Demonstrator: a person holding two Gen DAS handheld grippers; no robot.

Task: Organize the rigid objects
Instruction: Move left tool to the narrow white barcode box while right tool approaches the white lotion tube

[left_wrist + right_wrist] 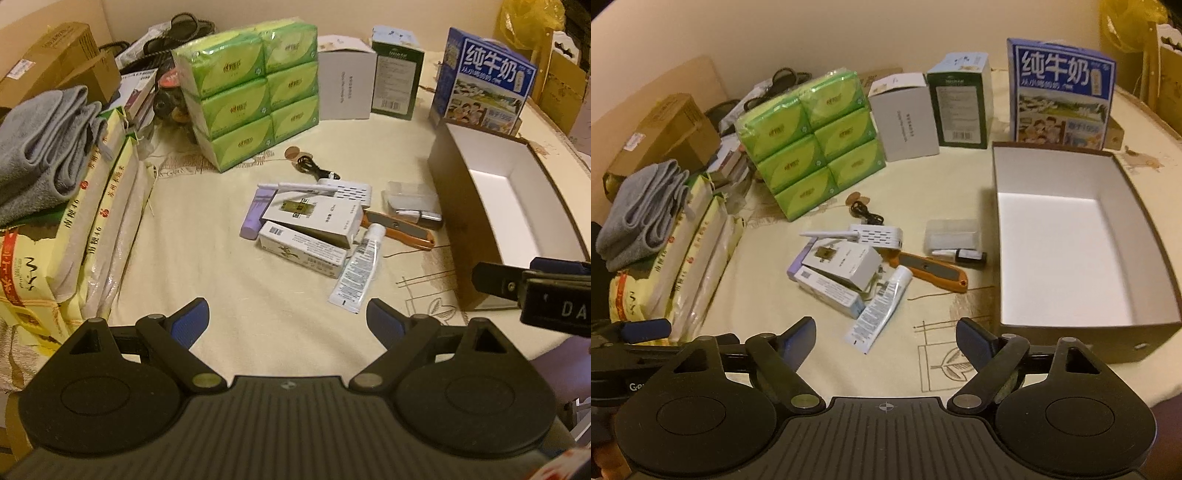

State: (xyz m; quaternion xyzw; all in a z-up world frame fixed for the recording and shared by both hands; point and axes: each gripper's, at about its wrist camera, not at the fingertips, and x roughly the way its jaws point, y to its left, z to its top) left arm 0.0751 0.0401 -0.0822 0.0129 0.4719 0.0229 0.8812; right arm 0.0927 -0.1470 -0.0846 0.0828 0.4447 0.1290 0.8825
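A pile of small items lies mid-table on the cream cloth: a white tube [356, 269] [877, 310], a white carton [314, 218] [846, 264], a barcoded carton [303, 253] [831, 290], a purple box [255, 214], a white router with an antenna [347, 190] [877, 236], an orange utility knife [399, 230] [931, 271] and a clear plastic case [410, 199] [953, 234]. To their right stands an open brown box [454, 206] [1052, 177], white inside and with nothing in it. My left gripper [287, 314] and right gripper [886, 332] hover short of the pile, both open with nothing between the fingers.
A green tissue multipack [255, 92] [812, 140], a white box [345, 85], a dark green box [397, 81] and a blue milk carton [484, 81] [1063, 96] line the back. A grey towel [44, 140] on stacked bags and cardboard boxes crowd the left. A black cable [314, 168] lies behind the pile.
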